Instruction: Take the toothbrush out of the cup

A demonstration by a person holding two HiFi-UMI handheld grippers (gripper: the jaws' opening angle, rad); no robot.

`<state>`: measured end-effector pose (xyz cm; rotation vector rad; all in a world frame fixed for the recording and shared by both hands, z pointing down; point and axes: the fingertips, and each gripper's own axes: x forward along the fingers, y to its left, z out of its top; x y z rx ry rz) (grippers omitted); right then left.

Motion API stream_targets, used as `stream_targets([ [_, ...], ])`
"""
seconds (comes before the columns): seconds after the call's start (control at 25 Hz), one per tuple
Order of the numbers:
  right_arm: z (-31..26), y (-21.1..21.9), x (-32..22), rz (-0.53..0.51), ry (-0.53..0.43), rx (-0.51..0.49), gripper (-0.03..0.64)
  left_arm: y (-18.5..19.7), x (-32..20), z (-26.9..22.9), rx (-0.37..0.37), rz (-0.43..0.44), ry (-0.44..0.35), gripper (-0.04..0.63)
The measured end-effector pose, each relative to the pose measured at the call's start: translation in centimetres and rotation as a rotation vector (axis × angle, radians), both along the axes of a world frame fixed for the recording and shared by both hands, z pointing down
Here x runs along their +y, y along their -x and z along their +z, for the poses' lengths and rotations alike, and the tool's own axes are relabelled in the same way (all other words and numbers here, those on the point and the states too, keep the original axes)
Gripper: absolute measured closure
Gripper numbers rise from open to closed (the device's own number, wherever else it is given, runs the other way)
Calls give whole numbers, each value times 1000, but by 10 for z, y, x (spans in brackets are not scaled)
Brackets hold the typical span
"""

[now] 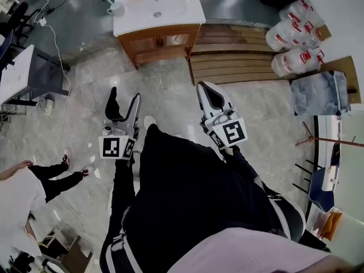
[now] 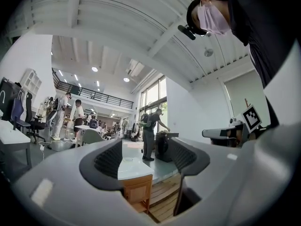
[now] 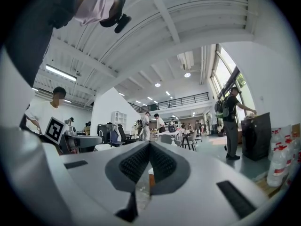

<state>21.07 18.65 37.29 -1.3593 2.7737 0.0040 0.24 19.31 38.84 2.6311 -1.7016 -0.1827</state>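
Counter: white-topped wooden counter [image 1: 170, 17], well ahead of the 2 claws.
Left claw [image 1: 125, 95]: spread wide, nothing between.
Right claw [image 1: 209, 90]: pressed together, empty.
Cup: small white cup [image 1: 117, 8] at the counter's left edge.
Toothbrush: thin pale toothbrush [image 1: 108, 0] leaning out; likely light, stiff, slippery; pinch its upper handle.

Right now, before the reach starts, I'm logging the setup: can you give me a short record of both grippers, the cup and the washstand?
left gripper: jaws apart, nothing between them
right gripper: jaws together, empty
cup: at the left end of the washstand top, well apart from both grippers
toothbrush: too small to make out
task: not yet begun
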Motion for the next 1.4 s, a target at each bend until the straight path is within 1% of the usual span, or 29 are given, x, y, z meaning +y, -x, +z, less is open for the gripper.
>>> stream_targets([
  [0.2, 2, 16, -39, -4, -14, 3, 615, 18, -40, 3, 6, -7, -15, 282],
  [0.36, 6, 40, -88, 8, -27, 8, 615, 42, -89, 8, 4, 7, -28, 282],
  [0.48, 9, 68, -132, 20, -21, 13, 615, 72, -134, 11, 10, 11, -24, 282],
  [0.64, 10, 115, -195, 29, 3, 29, 615, 121, -200, 12, 27, 16, 2, 282],
  [0.8, 6, 159, -257, 39, 5, 40, 615, 168, -263, 13, 35, 28, 13, 282],
  [1.04, 5, 219, -325, 42, -9, 59, 615, 222, -330, 18, 56, 48, 18, 282],
  [1.2, 6, 239, -360, 53, -12, 63, 615, 239, -369, 27, 58, 70, 31, 282],
  [1.4, 10, 243, -392, 58, -10, 87, 615, 246, -410, 43, 80, 76, 66, 282],
])
